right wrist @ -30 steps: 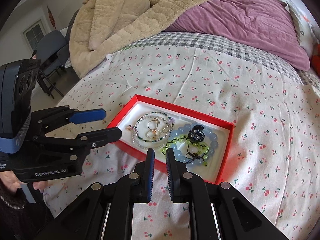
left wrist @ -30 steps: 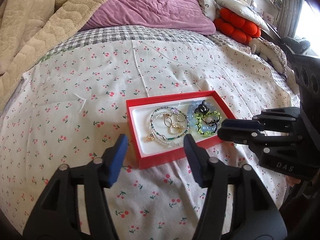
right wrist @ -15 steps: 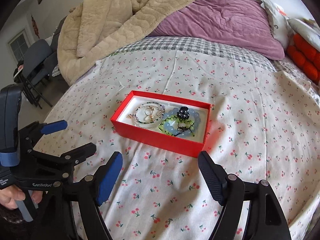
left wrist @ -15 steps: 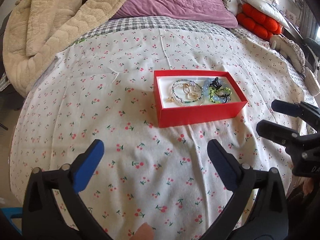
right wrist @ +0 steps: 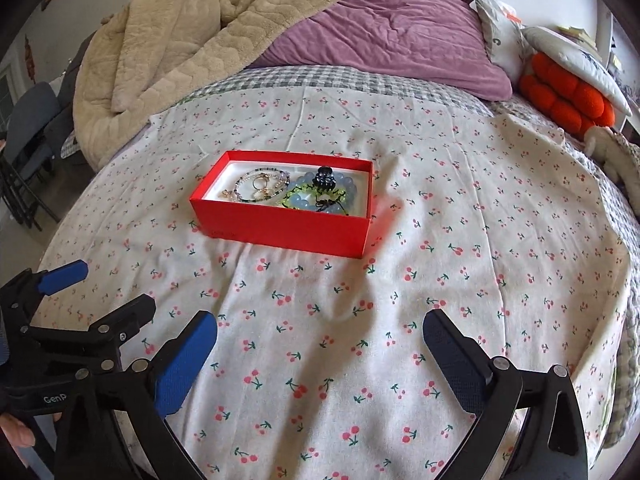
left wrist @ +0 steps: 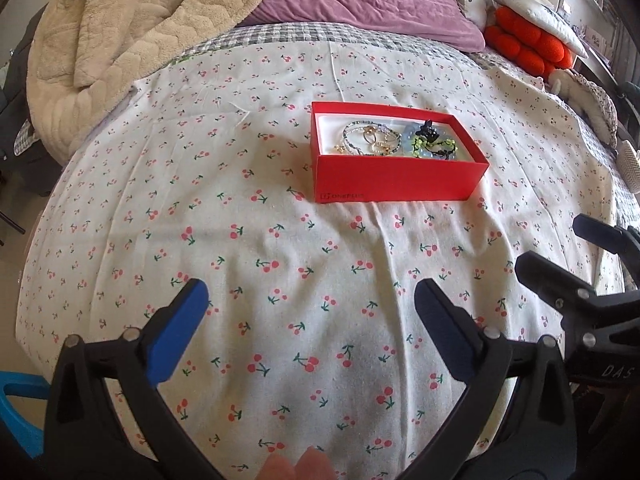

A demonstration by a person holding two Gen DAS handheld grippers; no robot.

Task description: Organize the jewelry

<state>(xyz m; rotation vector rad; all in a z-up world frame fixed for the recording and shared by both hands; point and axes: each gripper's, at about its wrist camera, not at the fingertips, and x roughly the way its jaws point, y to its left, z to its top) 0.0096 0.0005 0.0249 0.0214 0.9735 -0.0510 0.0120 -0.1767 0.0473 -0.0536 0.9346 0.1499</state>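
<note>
Sitting on the cherry-print sheet (left wrist: 304, 248), the red box (left wrist: 394, 186) I'm working with is open-topped with a white lining. Inside I see thin beaded bracelets with gold rings (right wrist: 262, 186) at its left end, and pale blue beads (right wrist: 340, 190), a green-and-black bracelet and a black hair claw (right wrist: 323, 179) at its right. Around the box I have bare sheet on every side. My left gripper (left wrist: 310, 306) and right gripper (right wrist: 320, 332) both hang near the bed's front edge, well apart from the box, jaws spread wide with nothing between them; the right's have just been opening. Beyond lie a beige blanket (right wrist: 180, 40), a purple duvet (right wrist: 392, 32) and an orange cushion (left wrist: 528, 46). Only the left view shows lettering on the box front and fingertips (left wrist: 296, 466) at the bottom edge; only the right shows a chair (right wrist: 28, 120).
</note>
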